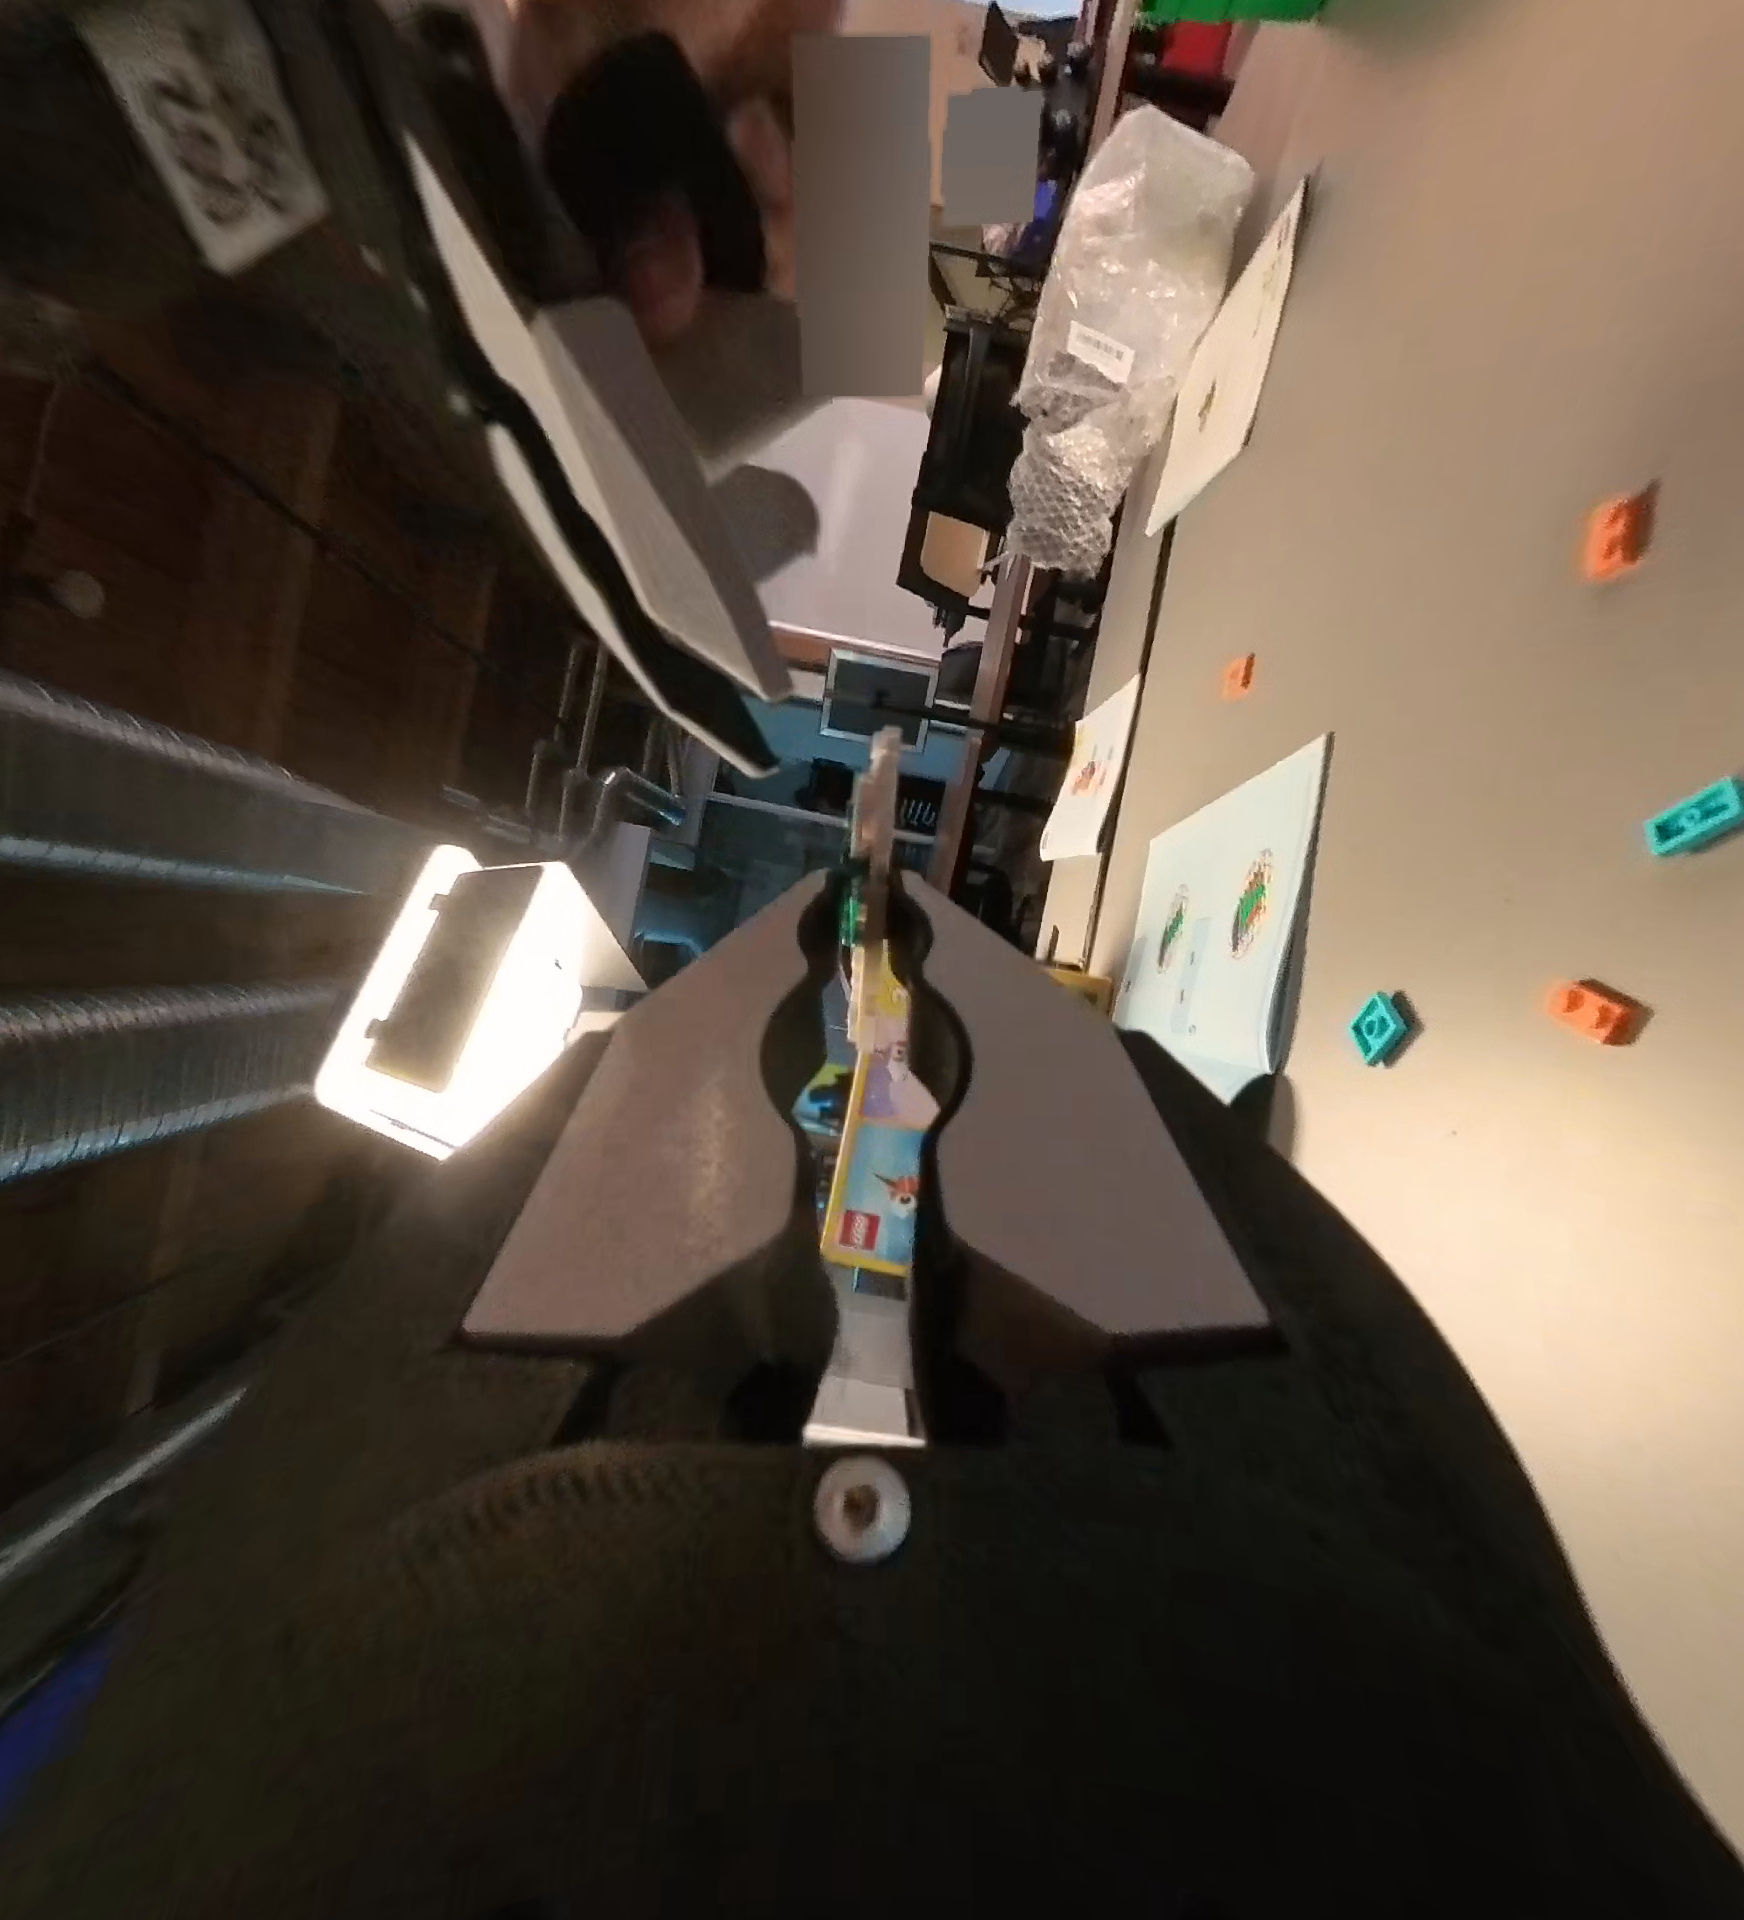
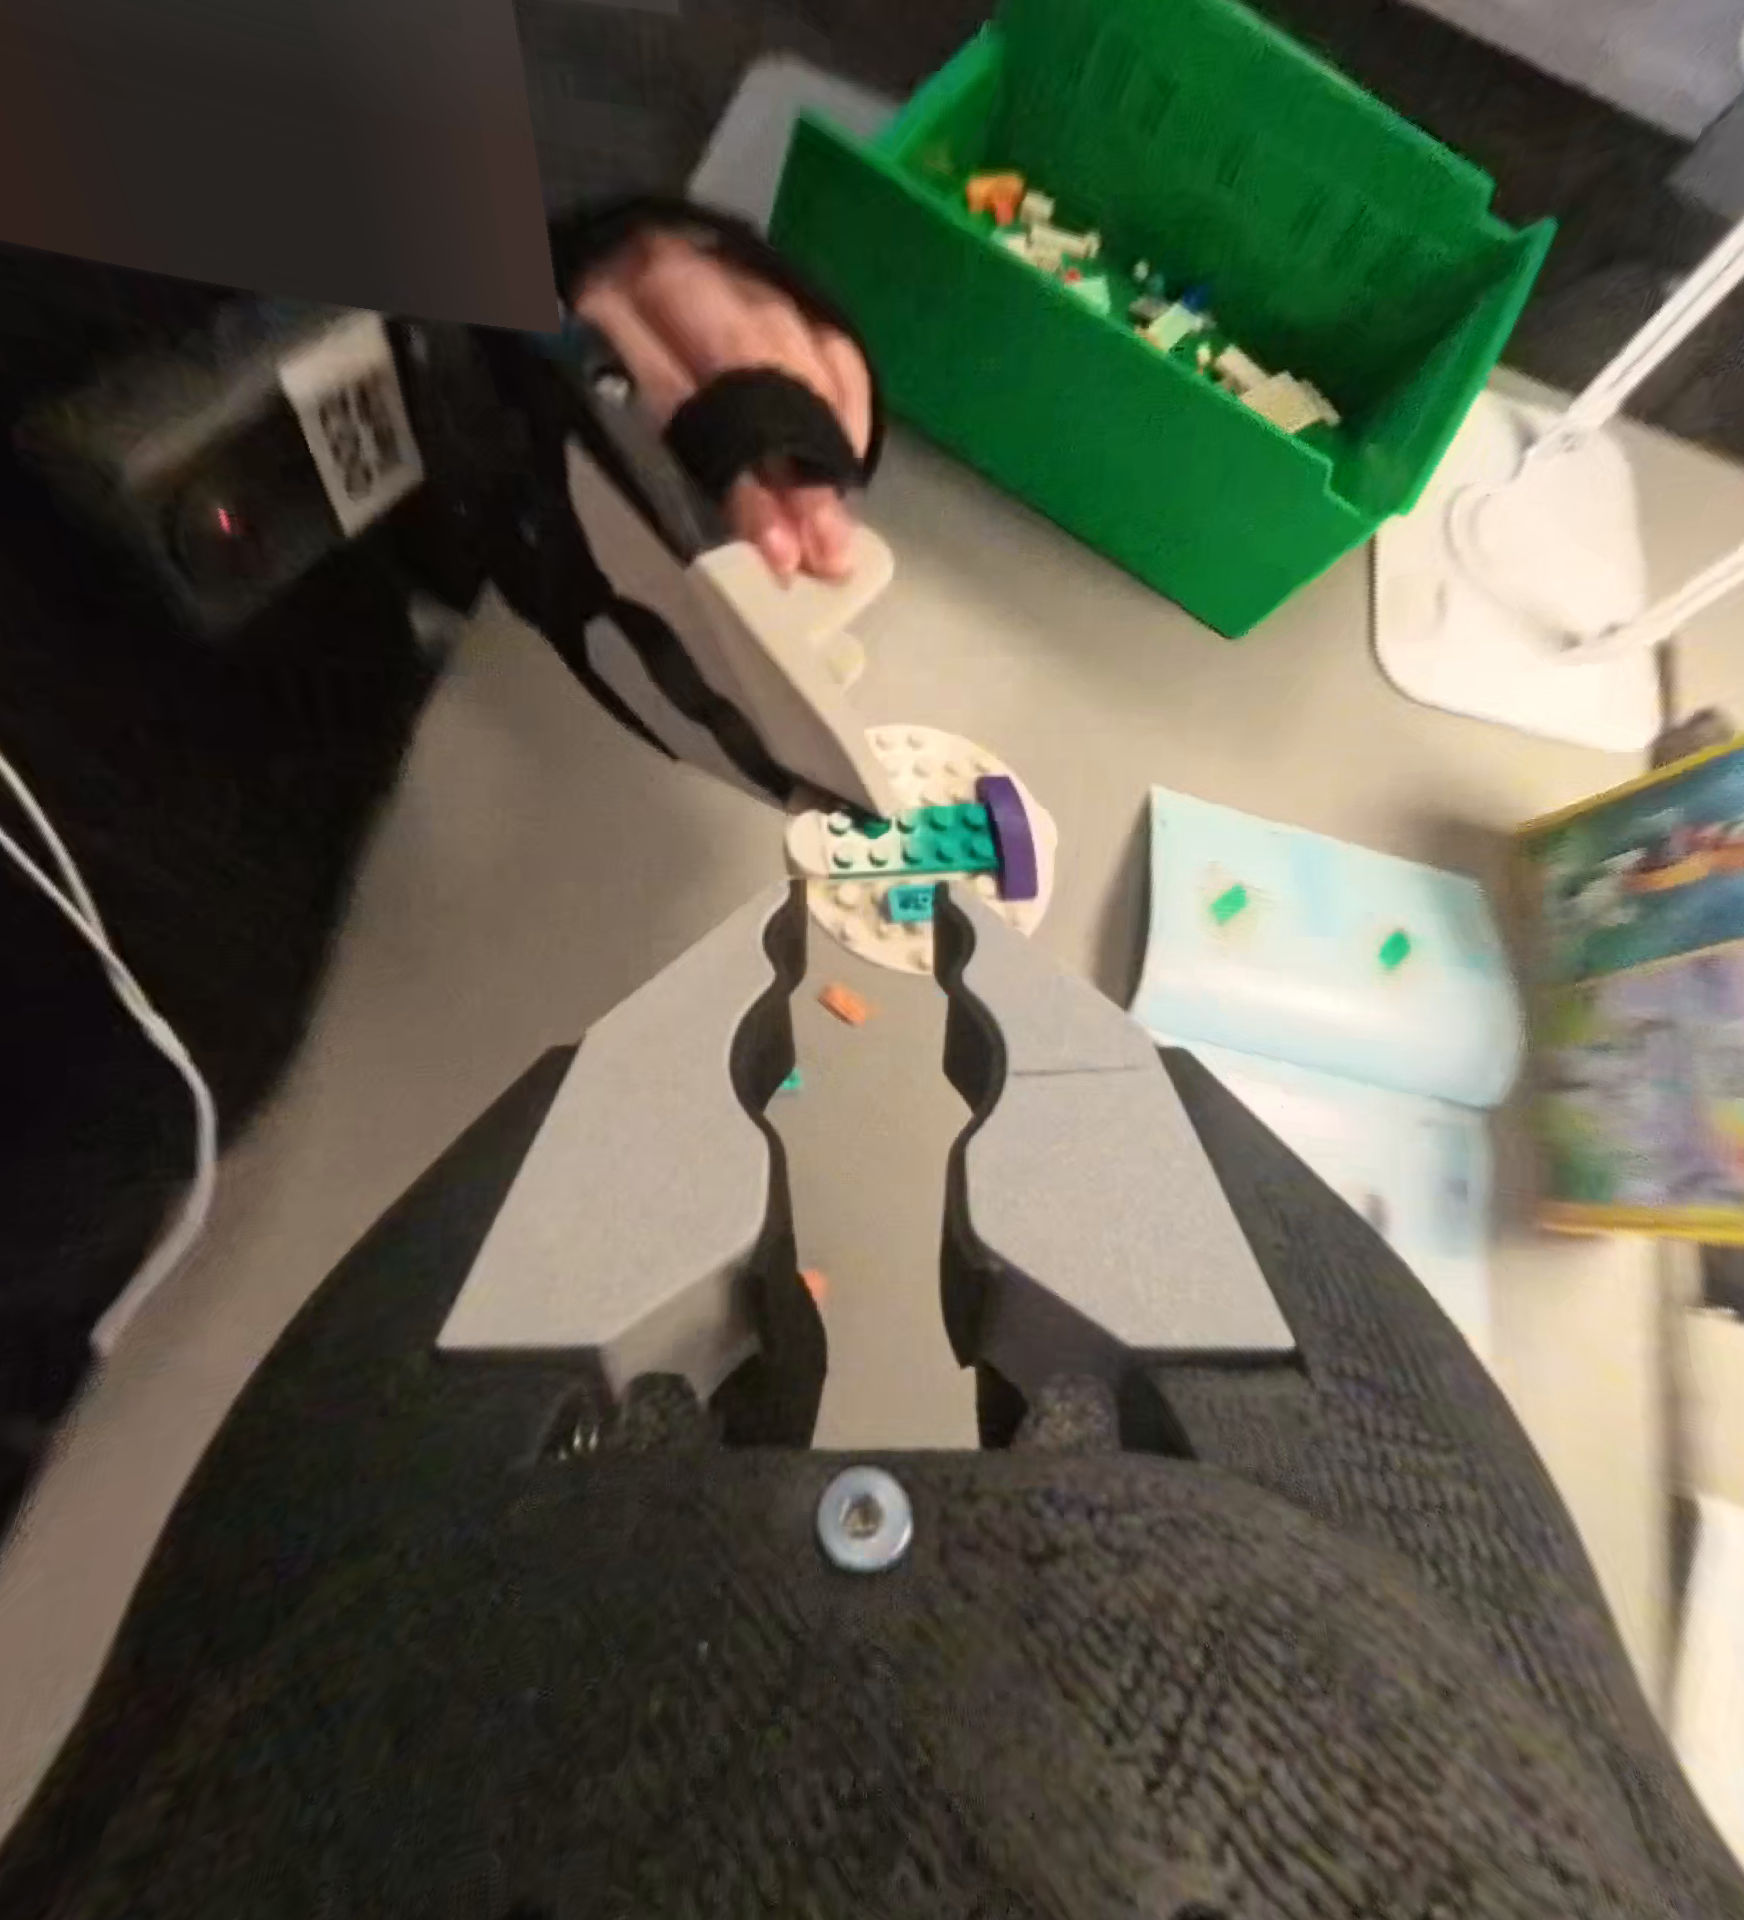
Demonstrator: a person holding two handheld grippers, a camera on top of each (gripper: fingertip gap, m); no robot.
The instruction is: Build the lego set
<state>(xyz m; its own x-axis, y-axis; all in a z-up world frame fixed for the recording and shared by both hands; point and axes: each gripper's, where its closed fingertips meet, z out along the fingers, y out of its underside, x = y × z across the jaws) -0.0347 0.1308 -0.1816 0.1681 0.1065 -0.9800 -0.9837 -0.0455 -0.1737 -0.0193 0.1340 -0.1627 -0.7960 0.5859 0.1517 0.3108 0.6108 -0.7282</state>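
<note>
- Left wrist view: the left gripper point(image 1: 873, 894) is rolled on its side, so the table point(image 1: 1470, 1247) stands at the right. Its jaws pinch the white round plate assembly point(image 1: 876, 821) edge-on, held in the air. Loose orange brick point(image 1: 1595, 1010) and teal plate point(image 1: 1701, 818) lie on the table, well apart.
- Right wrist view: the right gripper point(image 2: 863, 902) points down at the round plate, its jaws spread and holding nothing. The teal plates point(image 2: 915, 831) and purple arch piece point(image 2: 1011, 836) sit on the round plate.
- I judge it best to keep the left pinch firm and level, then bring the right fingers squarely over the small teal piece point(image 2: 912, 902) before closing them.
</note>
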